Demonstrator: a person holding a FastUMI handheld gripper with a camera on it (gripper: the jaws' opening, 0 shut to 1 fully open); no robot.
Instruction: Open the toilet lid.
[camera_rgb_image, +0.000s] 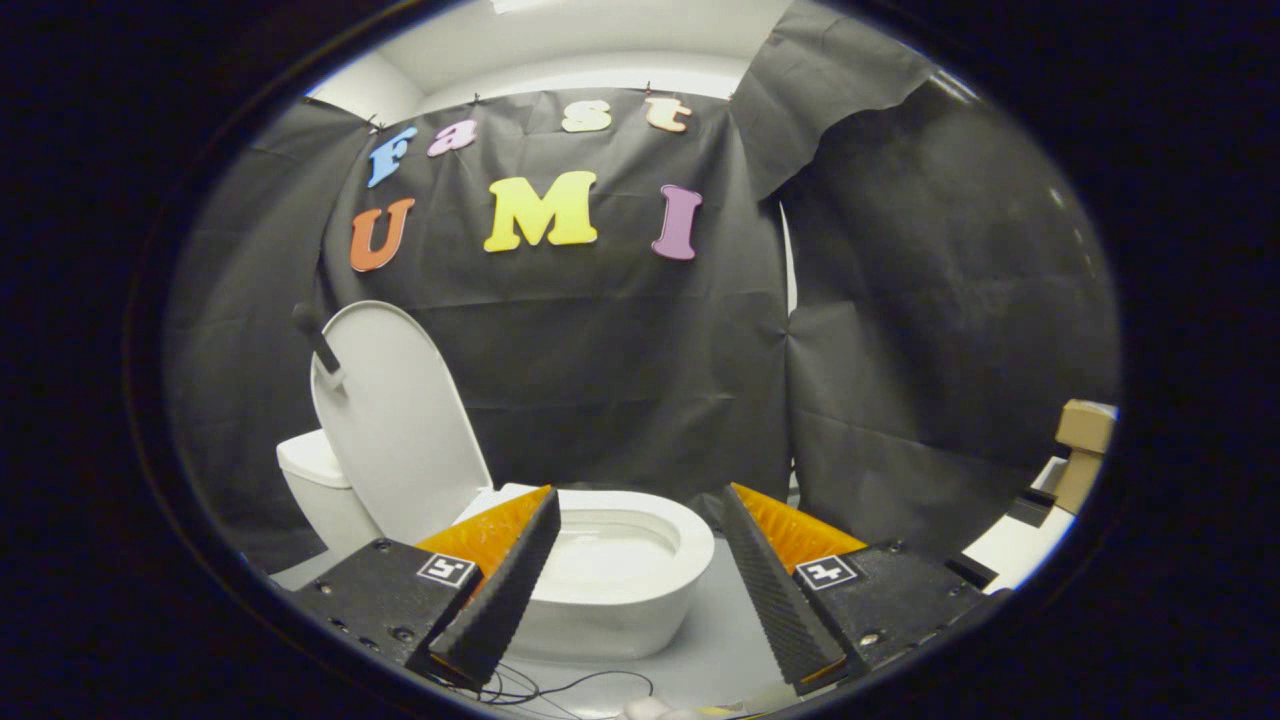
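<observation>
A white toilet (620, 590) stands on the floor just ahead of my fingers. Its lid (395, 420) stands raised, leaning back over the tank (315, 475), and the bowl lies uncovered. A dark handle (318, 340) sticks out from the lid's upper left edge. My gripper (636, 510) is open, its two fingers spread wide with nothing between them. The left finger (505, 575) overlaps the bowl's near rim in the view; the right finger (775, 585) is off to the bowl's right.
Black cloth walls close the booth behind and to the right of the toilet. A cardboard box (1082, 450) rests on a white surface at the far right. Thin dark cables (560, 688) lie on the grey floor below the bowl.
</observation>
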